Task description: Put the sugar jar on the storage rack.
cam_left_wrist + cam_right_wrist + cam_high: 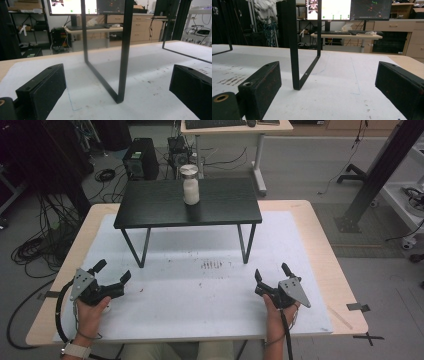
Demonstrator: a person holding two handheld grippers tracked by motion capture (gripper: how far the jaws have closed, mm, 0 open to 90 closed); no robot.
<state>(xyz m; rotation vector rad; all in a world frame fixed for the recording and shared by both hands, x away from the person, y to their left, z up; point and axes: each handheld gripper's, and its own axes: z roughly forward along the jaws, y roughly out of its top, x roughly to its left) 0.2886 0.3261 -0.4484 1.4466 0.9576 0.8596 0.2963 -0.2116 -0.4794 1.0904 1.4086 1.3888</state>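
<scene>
Nearest us, we hold the left tool [111, 272] at the near left of the counter [320, 245] and the right tool [271, 274] at the near right, both with jaws spread wide and empty, resting low over the white mat [200, 290]. In the gripper views each tool looks past its own jaws at a black leg frame [123, 57] of the small black stand [220, 200], which rises between us and the far edge. Farther still, on top of that stand and slightly left of its middle, a jar [190, 185] of white contents stands upright, its long axis vertical. We judge it the likely object: it lies ahead and above both tools, roughly midway between them, neither hand clearly nearer.
</scene>
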